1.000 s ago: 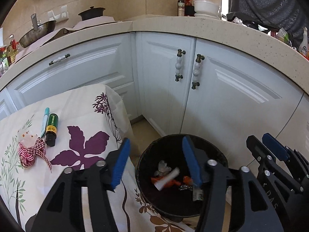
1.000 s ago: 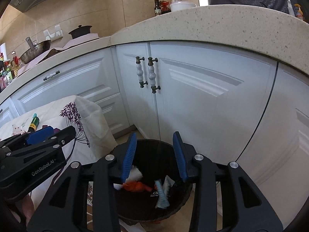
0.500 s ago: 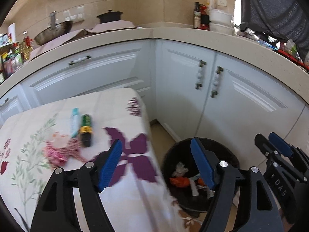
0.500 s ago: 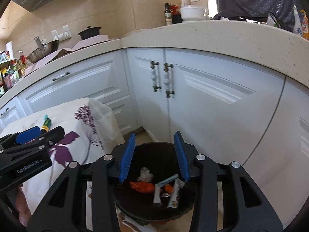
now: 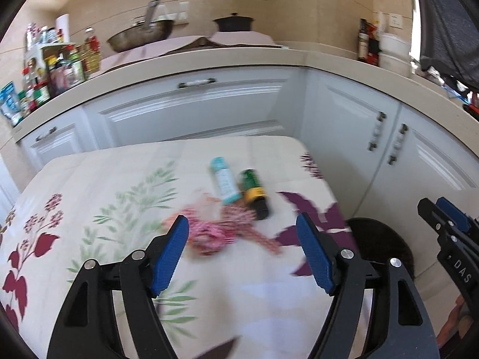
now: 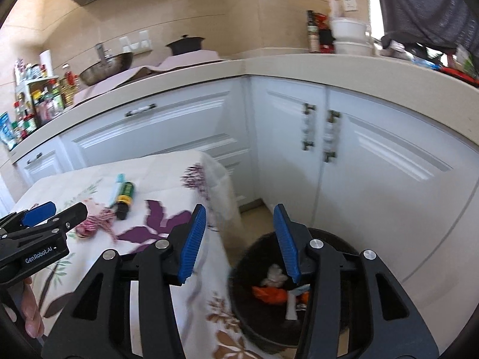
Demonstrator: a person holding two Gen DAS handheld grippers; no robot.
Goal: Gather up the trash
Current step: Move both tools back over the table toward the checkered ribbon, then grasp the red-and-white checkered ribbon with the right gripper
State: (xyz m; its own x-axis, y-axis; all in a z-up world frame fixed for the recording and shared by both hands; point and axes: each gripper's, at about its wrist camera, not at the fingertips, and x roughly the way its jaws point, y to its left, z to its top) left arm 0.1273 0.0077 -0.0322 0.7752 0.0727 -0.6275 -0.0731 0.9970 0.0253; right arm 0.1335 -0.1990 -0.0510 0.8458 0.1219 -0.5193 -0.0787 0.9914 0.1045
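On the table with the flowered cloth [image 5: 89,185] lie a red-and-white checked ribbon [image 5: 215,233], a teal tube [image 5: 224,182] and a green bottle with a yellow band [image 5: 254,193]. My left gripper [image 5: 242,257] is open and empty, just short of the ribbon. My right gripper [image 6: 241,242] is open and empty above the black trash bin [image 6: 260,326], which holds orange and white scraps [image 6: 269,293]. The ribbon [image 6: 92,224], the tube [image 6: 115,191] and the bottle [image 6: 124,197] also show in the right wrist view. The bin rim [image 5: 380,239] shows right of the table.
White cabinets with knobbed handles [image 6: 318,131] stand close behind the bin and table. The countertop [image 5: 209,56] above carries a wok [image 5: 140,34], a black pot [image 5: 233,24] and several bottles at the left.
My left gripper has swung left from over the bin to over the table, facing the ribbon. My right gripper has pulled back and risen a little and stays over the bin.
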